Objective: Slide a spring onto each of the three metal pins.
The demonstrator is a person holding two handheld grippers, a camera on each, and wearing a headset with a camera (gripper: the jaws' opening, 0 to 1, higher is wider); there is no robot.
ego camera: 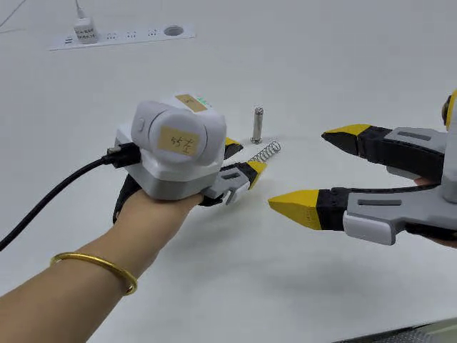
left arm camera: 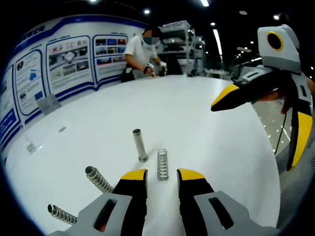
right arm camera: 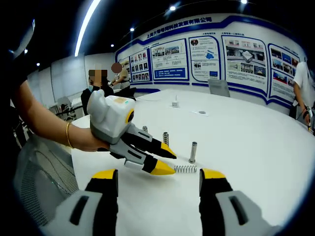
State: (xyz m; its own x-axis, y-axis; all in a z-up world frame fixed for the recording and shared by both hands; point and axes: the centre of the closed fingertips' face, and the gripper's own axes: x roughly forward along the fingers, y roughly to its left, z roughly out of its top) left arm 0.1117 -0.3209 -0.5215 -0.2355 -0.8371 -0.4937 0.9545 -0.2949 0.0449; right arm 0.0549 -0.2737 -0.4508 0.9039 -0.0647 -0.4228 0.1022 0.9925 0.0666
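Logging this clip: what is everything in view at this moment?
Bare pin: one, silver, upright mid-table.
Loose spring: one, silver, lying beside that pin.
Sprung pins: two, silver, left of the left jaws.
Power strip: one, white, far table edge.
Table: one, white.
Bystander: one, white top, table's far side.
Bangle: one, gold, left wrist.
Left hand-held gripper: grey, yellow-tipped, open near the spring.
Right hand-held gripper: same colours, open, at right.

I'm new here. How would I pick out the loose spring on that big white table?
On the white table, find the bare upright metal pin ahead of the left gripper. The spring lies on its side at the pin's foot, by the gripper's yellow tips; the other springs already sheathe pins.
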